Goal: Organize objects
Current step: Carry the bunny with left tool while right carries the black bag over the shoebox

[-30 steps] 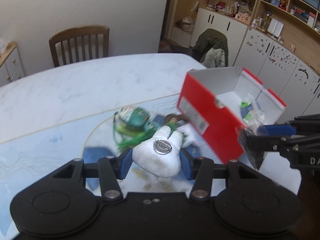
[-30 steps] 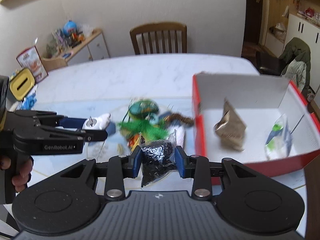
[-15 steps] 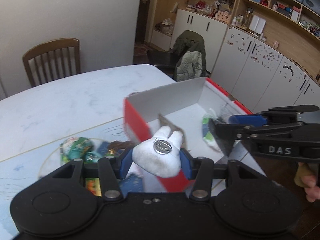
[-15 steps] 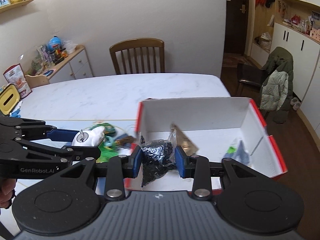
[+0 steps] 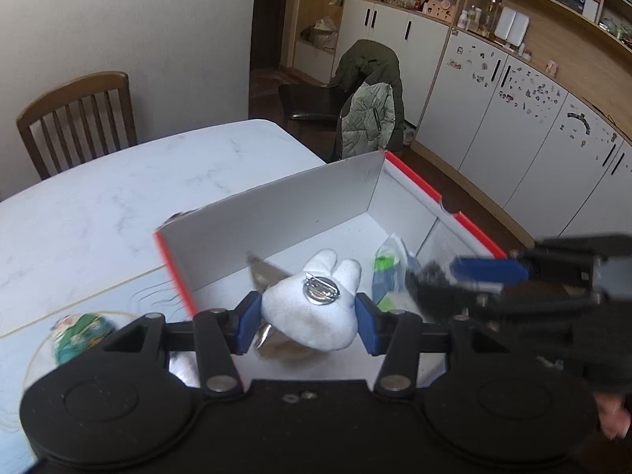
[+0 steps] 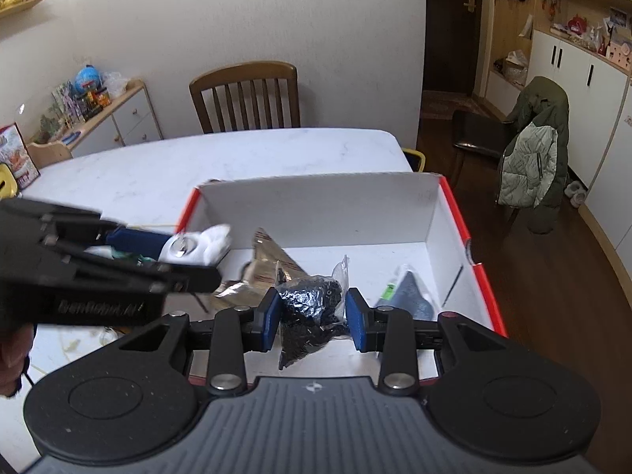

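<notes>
Marble-look bench (image 6: 245, 166) now sits mostly behind both tools, which have swung over the open red-and-white cardboard box (image 6: 316, 213), so dropping looks like the next step. Left tool (image 5: 308, 314) is clamped on a soft white plush with a metal pin (image 5: 316, 308), right tool (image 6: 314, 314) on a crinkly clear bag of black bits (image 6: 308, 308); a shiny gold foil packet (image 6: 268, 268) and a small clear packet (image 6: 407, 292) already lie inside.

A white marble-look table (image 6: 221, 166) anchors the room. Behind it, 1 wooden slat-back chair (image 6: 245, 96) stands against a plain white wall (image 6: 237, 12). Right of the table, a jacket-draped dark chair (image 6: 529, 150) sits on brown wood flooring (image 6: 553, 296), before white cabinets (image 5: 513, 118).
</notes>
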Demonstrator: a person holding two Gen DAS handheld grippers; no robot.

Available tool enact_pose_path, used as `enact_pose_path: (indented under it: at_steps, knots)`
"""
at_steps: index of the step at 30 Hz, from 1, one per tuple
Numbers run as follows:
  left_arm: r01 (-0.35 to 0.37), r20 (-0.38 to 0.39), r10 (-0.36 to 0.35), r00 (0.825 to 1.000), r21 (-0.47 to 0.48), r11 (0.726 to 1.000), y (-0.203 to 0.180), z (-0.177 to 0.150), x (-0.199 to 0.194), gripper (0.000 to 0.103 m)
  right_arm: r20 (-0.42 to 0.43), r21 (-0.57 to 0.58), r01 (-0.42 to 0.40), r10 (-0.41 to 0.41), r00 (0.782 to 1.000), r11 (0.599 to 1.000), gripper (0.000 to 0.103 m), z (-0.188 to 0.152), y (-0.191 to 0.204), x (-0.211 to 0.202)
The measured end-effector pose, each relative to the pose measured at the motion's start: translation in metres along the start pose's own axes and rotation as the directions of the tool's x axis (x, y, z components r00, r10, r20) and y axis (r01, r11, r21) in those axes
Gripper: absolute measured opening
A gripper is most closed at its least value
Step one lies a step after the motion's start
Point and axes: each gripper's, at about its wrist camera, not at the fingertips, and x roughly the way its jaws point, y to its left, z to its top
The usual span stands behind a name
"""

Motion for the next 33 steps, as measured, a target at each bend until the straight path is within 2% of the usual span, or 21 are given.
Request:
enact_pose_path:
  at_steps: [10,15,24,28,33]
  knots:
    - [-0.033,-0.059,0.034,0.998,0.014,0.999,-0.019,0.033,0.068,0.049,-0.067,-0.051,-0.071,0.068,0.995,0.996,0.035,-0.002,-0.015,0.033]
    - [-0.061,-0.111,0.064,0.992,0.023,0.998,-0.022,0.043,0.098,0.049,-0.111,-0.079,-0.071,0.062,0.992,0.994,0.035,-0.005,-0.013,0.053]
    - [-0.076,-0.203,0.087,0.975,0.063,0.995,-0.027,0.044,0.139,0.048,-0.142,-0.113,-0.092,0.076,0.987,0.989,0.035,0.0,-0.012,0.071]
    - [-0.082,-0.259,0.092,0.961,0.051,0.995,-0.025,0.044,0.151,0.048,-0.151,-0.101,-0.102,0.086,0.985,0.99,0.035,0.004,-0.016,0.076]
    - [-0.092,-0.288,0.098,0.953,0.033,0.995,-0.021,0.041,0.157,0.05,-0.169,-0.096,-0.118,0.1,0.98,0.988,0.035,0.006,-0.019,0.078]
